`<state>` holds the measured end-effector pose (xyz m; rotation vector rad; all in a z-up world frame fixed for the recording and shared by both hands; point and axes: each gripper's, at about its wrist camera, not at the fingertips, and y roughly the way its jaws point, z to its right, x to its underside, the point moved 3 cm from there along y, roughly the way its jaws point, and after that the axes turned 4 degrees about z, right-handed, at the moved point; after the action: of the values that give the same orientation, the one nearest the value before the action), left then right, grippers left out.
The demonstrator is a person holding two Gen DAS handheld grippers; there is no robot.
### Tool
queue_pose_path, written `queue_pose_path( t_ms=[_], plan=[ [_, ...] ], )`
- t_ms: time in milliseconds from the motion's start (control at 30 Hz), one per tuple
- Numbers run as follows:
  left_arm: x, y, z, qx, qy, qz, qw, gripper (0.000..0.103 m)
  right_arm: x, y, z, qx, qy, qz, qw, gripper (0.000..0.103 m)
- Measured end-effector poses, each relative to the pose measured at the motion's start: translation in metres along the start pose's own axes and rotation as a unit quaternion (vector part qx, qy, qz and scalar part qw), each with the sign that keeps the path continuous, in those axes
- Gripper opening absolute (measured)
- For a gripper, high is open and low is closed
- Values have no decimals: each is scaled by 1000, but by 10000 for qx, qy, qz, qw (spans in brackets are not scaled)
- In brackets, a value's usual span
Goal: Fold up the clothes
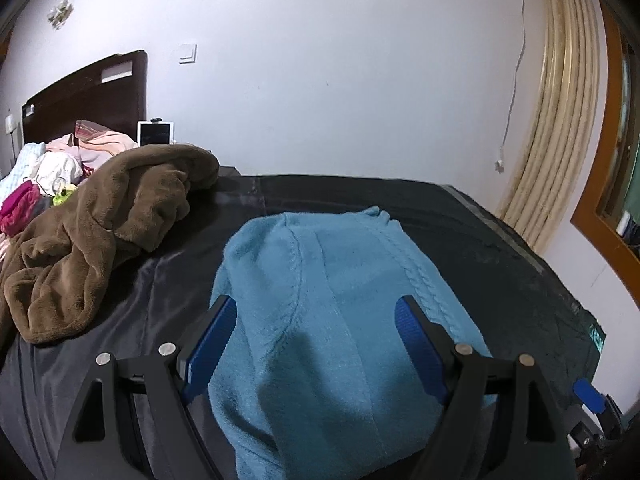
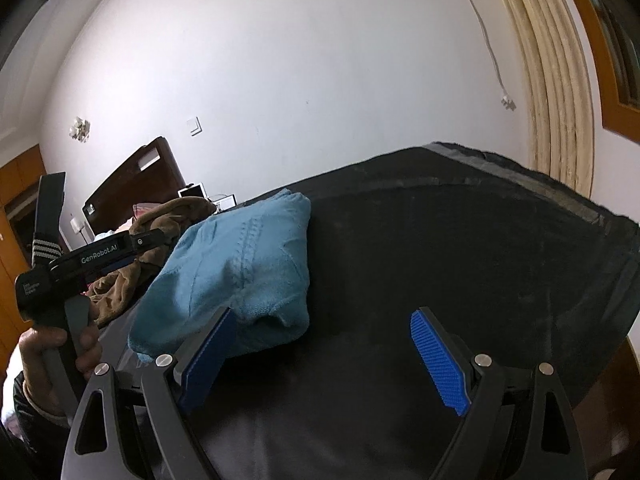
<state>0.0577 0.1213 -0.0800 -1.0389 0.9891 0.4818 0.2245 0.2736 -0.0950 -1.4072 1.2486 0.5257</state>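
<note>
Blue sweater between left claw pads

The left hand-held gripper points forward and somewhat downward, its jaws standing wide apart, the blue pads clear of each other. The right hand-held gripper is angled down likewise, jaws spread wide and gripping nothing. To its left, the person's left hand wraps the other device's grey handle, a dark sleeve at the wrist.
</note>
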Motion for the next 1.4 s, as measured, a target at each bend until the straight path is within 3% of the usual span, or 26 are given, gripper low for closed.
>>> queue_pose_path(
  t_ms=[833, 1400],
  plan=[
    [2, -8, -5, 46, -67, 119, 9999, 84, -2, -2, -21, 110, -244, 53, 9996, 91],
    [5, -9, 8, 33, 174, 123, 9998, 84, 3, -3, -21, 19, -237, 16, 9997, 91]
  ],
)
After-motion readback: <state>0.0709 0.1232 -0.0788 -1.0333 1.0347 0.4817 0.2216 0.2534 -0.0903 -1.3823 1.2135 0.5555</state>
